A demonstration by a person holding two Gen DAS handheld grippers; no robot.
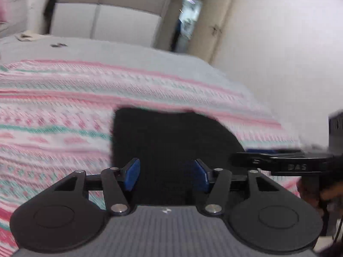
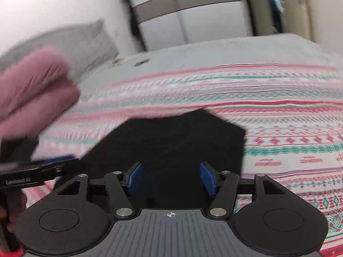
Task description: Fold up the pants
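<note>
Both my grippers, left gripper (image 1: 167, 174) and right gripper (image 2: 171, 177), spread empty over soft, limp black pants (image 1: 171, 137) on the bed (image 1: 64, 107); I'd pinch a near edge

One pair of black pants (image 1: 171, 137) on one striped bedspread (image 1: 53, 107). Two grippers, left (image 1: 167, 175) and right (image 2: 171, 177). One pink pillow (image 2: 32, 85), one grey pillow (image 2: 85, 40), one wardrobe (image 1: 107, 12).

In the left wrist view, the black arm of the right hand-held gripper (image 1: 253, 154) carries raised letters reading "DAS". In the right wrist view, the left hand-held gripper (image 2: 64, 160) bears white lettering "GenRobot.AI", slightly blurred.
</note>
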